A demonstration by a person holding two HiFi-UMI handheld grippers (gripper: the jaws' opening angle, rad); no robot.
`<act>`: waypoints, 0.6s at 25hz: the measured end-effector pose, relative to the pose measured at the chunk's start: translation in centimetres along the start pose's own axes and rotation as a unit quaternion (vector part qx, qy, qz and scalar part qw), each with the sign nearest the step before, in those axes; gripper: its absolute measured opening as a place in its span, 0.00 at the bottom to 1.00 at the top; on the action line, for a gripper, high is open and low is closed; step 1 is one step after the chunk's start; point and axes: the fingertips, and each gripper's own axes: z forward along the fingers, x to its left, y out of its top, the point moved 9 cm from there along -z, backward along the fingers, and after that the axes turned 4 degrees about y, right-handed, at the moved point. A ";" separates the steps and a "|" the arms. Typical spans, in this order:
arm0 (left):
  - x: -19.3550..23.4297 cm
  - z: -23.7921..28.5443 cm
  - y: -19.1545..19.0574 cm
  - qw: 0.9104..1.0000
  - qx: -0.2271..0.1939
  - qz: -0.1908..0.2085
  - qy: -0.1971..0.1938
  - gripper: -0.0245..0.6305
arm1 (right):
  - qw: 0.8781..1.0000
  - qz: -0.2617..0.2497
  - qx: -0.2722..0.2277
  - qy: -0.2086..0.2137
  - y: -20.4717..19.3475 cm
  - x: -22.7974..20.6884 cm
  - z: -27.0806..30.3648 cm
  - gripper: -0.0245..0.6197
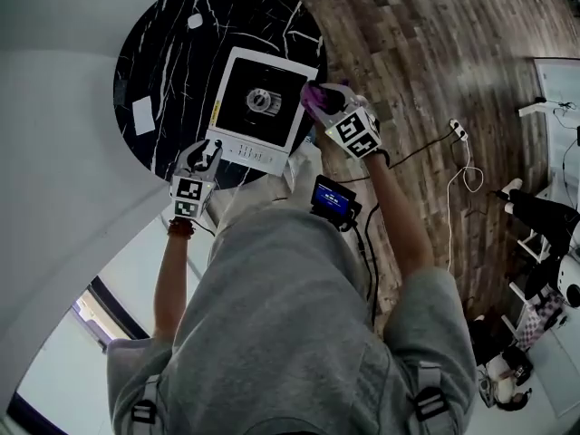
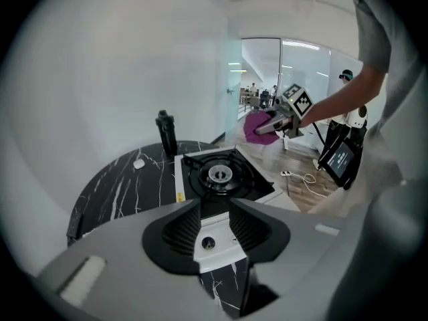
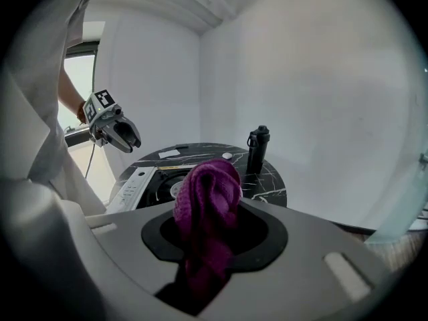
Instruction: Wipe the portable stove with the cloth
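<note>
Nearest the head camera, a grey-clad torso is seen, and a small lit screen point(image 1: 333, 199) is hung in front of it. Just beyond, the left gripper point(image 1: 207, 152) is held at the near left corner of the portable stove point(image 1: 263, 107). Its fingers are spread apart and nothing is gripped between them. Through the gap in the left gripper view point(image 2: 214, 223), only the stove's white front panel and the dark tabletop point(image 2: 120, 186) are seen.

On the other side, the right gripper point(image 1: 331, 107) is held by the stove's right edge. Its fingers are clenched on a purple cloth point(image 3: 208, 199), which is bunched up and stands above them, with a tail hanging below. In the left gripper view, the cloth point(image 2: 254, 127) is seen held in the air, clear of the stove.

The stove is set square on the near part of the round, black, white-veined tabletop point(image 1: 172, 53), with its control panel towards the person and its round burner point(image 1: 260, 100) in the middle of the black top. To the stove's left a white card point(image 1: 143, 114) is laid flat. Further back a small white object point(image 1: 195, 21) is seen, and at the far side a dark bottle point(image 3: 257, 149) is stood upright, apart from the stove. To the right of the tabletop, a wooden floor point(image 1: 408, 62) is crossed by a cable and a power strip point(image 1: 459, 130)
</note>
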 end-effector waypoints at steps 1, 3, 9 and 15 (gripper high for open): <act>0.3 0.6 -0.5 1.000 0.011 0.001 -0.008 0.24 | 1.000 0.001 0.010 0.004 -0.3 0.0 0.7 0.25; 1.3 2.0 -1.2 0.999 0.025 0.002 -0.023 0.26 | 1.000 0.002 0.030 0.006 -0.5 -0.3 2.1 0.25; 4.0 4.4 -4.1 0.995 0.050 0.001 -0.081 0.29 | 0.994 0.040 0.098 -0.022 -0.6 -0.3 5.6 0.25; 5.1 6.1 -5.2 0.987 0.056 0.010 -0.149 0.32 | 0.979 0.044 0.195 -0.030 -0.8 0.5 8.5 0.25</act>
